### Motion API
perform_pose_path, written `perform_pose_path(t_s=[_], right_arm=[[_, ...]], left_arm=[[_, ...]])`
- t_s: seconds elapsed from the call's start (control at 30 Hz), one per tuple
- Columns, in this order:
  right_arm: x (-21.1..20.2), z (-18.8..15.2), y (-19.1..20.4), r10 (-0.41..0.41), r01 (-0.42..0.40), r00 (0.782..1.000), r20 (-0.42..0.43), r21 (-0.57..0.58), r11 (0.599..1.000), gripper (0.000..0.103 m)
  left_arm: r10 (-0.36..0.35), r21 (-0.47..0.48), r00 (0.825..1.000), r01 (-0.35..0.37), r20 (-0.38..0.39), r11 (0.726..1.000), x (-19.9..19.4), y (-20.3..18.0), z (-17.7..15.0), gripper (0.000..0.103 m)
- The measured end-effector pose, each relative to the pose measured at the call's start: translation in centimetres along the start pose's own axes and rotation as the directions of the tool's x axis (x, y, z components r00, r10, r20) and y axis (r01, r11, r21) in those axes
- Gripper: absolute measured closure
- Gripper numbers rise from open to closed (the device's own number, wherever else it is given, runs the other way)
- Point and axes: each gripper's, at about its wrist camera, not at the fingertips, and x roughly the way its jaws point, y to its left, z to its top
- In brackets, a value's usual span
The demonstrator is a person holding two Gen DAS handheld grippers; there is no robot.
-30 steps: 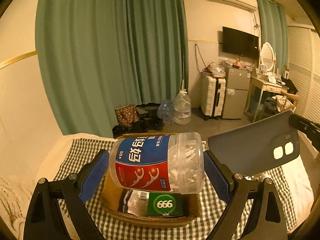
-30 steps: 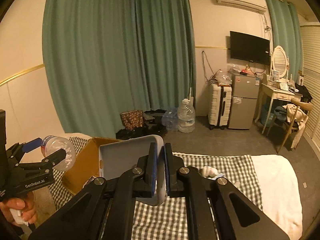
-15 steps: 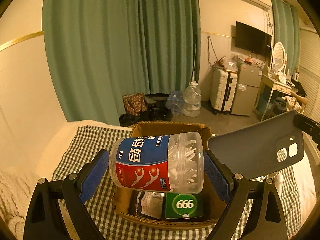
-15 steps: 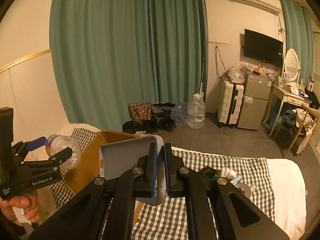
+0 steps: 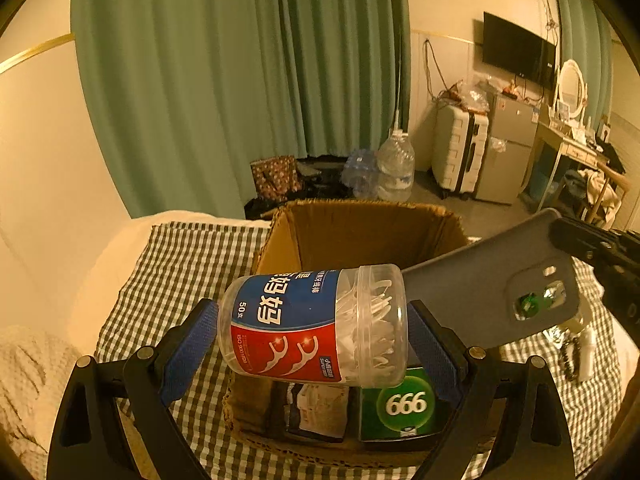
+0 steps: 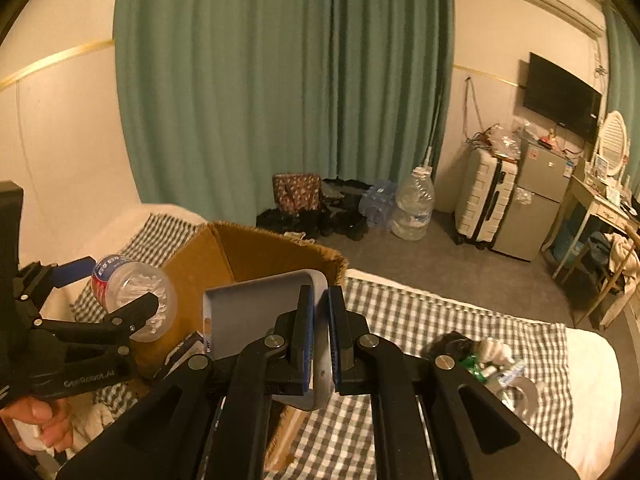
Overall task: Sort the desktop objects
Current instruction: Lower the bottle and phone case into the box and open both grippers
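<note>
My left gripper [image 5: 312,322] is shut on a clear jar of floss picks [image 5: 316,324] with a blue and red label, held on its side above the open cardboard box [image 5: 360,232]. My right gripper [image 6: 319,320] is shut on a grey phone case [image 6: 256,316], whose far end hangs over the box's right wall. In the left wrist view the phone case [image 5: 488,300] comes in from the right, just behind the jar. The right wrist view shows the jar [image 6: 136,300] at the left, over the box's [image 6: 256,256] near corner. A green "666" packet [image 5: 404,404] lies inside the box.
The box stands on a checked cloth [image 6: 420,320] over a bed. A pile of small items and a tape roll [image 6: 516,396] lie on the cloth at the right. A person's hand [image 6: 40,428] holds the left gripper's handle. Beyond the bed stand a water jug [image 6: 414,208], suitcase and fridge.
Both grippers have moved forward and down toward the box, which now looks larger and nearer. The jar and the phone case stay gripped, and the case now reaches over the box.
</note>
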Motion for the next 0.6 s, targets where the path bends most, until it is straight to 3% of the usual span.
perform_pose_path(t_s=[0.27,0.6], right_arm=[[4.8,-0.3,3.0,0.053,-0.056,0.997,-0.047,-0.064,0.996,0.096],[8.3,-0.8,4.6,0.050,-0.057,0.996,-0.067,-0.113,0.992,0.095]], left_arm=[[0.009,0.000,0.998,-0.009,-0.065,1.000,3.1,0.5,-1.0,0.008],[0.009,0.021,0.992,-0.006,-0.126,1.000,5.8,0.0,-1.9,0.008]])
